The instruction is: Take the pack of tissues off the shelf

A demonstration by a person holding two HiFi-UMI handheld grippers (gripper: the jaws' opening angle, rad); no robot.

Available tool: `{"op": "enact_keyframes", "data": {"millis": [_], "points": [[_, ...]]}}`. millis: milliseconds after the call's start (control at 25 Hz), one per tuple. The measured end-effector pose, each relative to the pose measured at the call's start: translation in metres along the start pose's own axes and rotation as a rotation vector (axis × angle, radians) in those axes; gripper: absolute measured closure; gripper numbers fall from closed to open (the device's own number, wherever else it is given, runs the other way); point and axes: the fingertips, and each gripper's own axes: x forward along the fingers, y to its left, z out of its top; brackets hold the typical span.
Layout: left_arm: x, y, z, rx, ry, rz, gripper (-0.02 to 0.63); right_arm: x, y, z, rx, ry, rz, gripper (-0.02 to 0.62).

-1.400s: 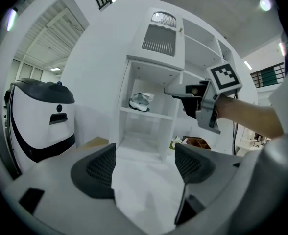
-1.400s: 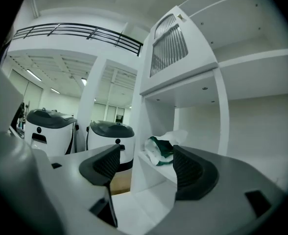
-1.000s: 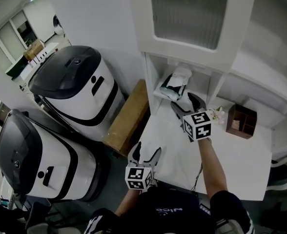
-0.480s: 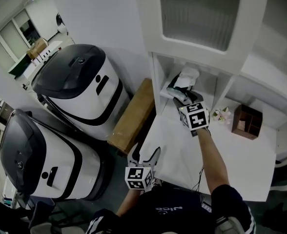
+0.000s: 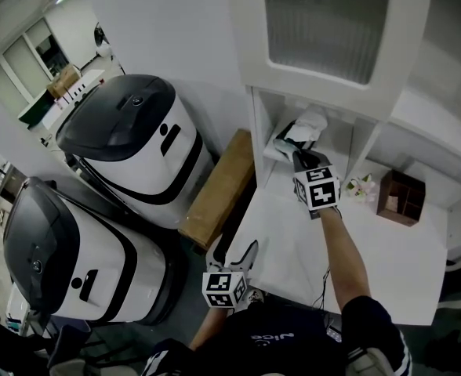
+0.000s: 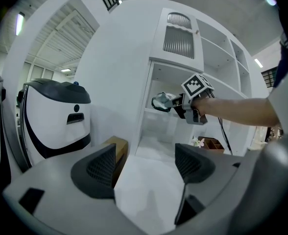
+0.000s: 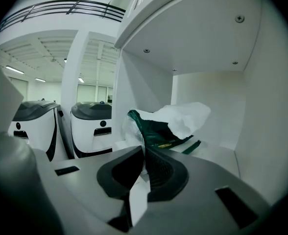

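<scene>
The pack of tissues point(image 5: 303, 126), green and white in crinkled plastic, lies in the open shelf compartment point(image 5: 263, 116) under the cabinet. In the right gripper view the pack point(image 7: 169, 123) sits just ahead of the jaws. My right gripper point(image 5: 299, 157) reaches into the compartment, and its jaws are closing tight on the wrapper's near edge, which is pinched in my right gripper point(image 7: 144, 156). The left gripper view shows the pack point(image 6: 161, 102) at that gripper's tip. My left gripper point(image 5: 231, 250) hangs low by the table edge, open and holding nothing.
Two black-and-white rounded machines point(image 5: 128, 139) point(image 5: 50, 249) stand at the left, with a cardboard box point(image 5: 215, 186) between them and the shelf unit. A white table point(image 5: 387, 265) carries a brown wooden organiser point(image 5: 403, 198) and small flowers point(image 5: 360, 185). A ribbed-glass door point(image 5: 328, 22) hangs above.
My right gripper moved forward into the shelf compartment and closed on the pack's wrapper. The left gripper stayed in place.
</scene>
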Motion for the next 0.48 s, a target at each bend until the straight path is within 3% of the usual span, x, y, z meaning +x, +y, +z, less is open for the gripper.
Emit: {"op": "enact_keyframes", "data": {"millis": [480], "points": [[-0.004, 0.0, -0.003, -0.005, 0.003, 0.011, 0.229, -0.032, -0.003, 0.039, -0.115, -0.173, -0.068, 0.583]]}}
